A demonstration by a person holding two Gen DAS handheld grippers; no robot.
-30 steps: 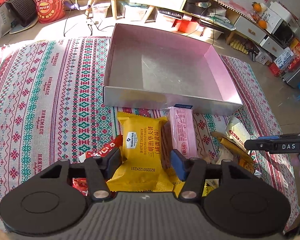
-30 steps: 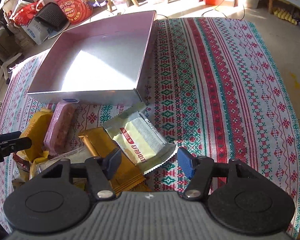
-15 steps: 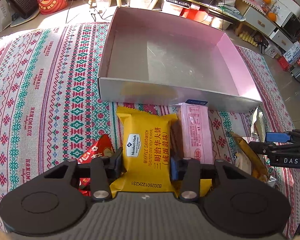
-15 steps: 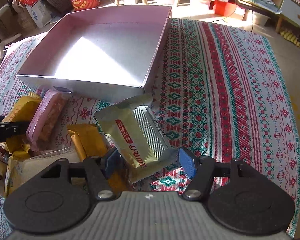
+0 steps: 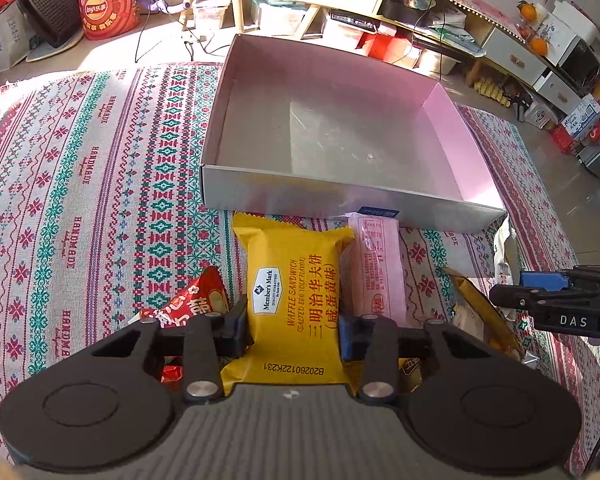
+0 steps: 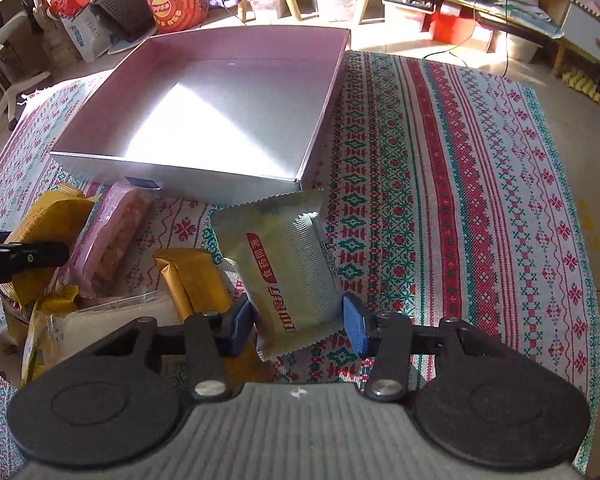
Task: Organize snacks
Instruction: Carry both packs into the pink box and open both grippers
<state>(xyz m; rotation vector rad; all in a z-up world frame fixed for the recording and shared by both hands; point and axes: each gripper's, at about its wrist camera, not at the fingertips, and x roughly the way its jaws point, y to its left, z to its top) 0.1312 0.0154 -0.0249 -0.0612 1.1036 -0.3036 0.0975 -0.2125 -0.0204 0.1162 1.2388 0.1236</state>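
Two grippers closing on snack packets in front of an empty box

The left gripper [image 5: 292, 330] had just clamped the yellow packet [image 5: 294, 300]; the right gripper [image 6: 298, 326] had narrowed around the green packet [image 6: 288, 276], one pad apparently short. The box [image 5: 340, 196] waited just beyond, ready for loading.

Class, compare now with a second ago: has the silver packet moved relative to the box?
Yes. The silver packet now sits farther right, its top edge just past the box corner; the right claw has been closing around it.
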